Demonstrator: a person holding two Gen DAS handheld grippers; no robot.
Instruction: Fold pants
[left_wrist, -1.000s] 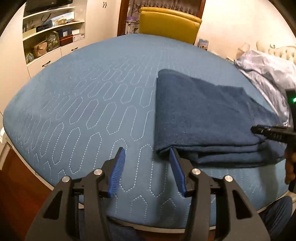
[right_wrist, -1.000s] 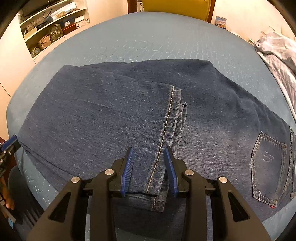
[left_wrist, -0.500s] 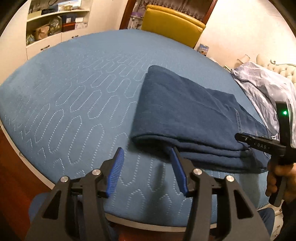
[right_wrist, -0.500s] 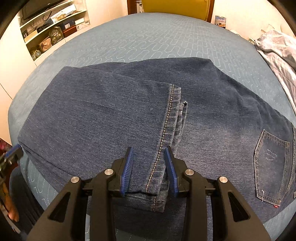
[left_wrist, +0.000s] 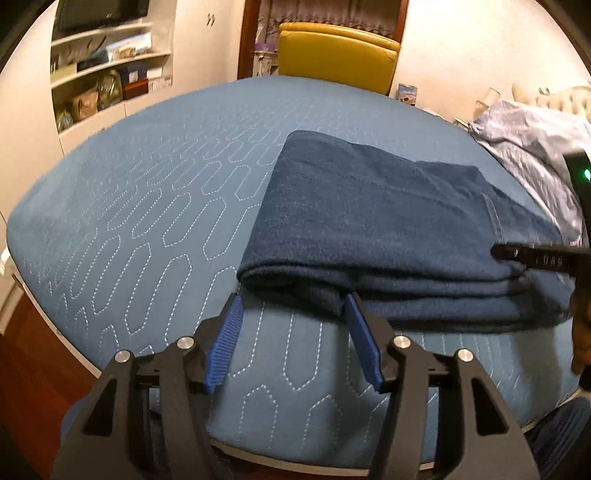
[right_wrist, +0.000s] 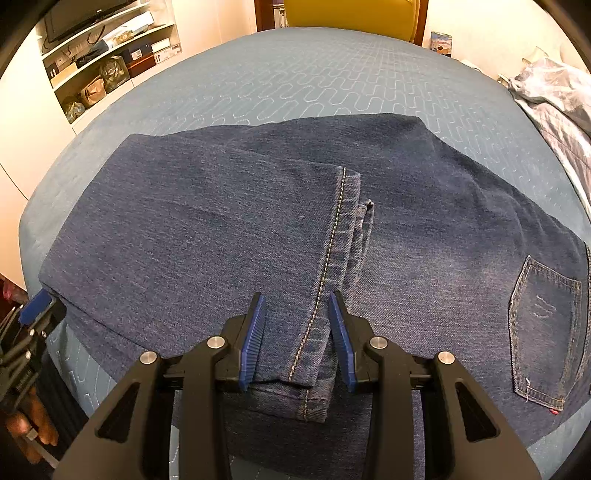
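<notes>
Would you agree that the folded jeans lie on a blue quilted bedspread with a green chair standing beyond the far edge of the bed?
Not quite: the chair is yellow, not green, as the left wrist view shows. The rest holds: the folded jeans lie on the blue quilted bedspread, and the chair stands beyond the bed's far edge.

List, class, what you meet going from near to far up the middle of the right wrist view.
Right gripper → stitched hem of the trouser leg → folded jeans → blue quilted bedcover → yellow chair.
</notes>
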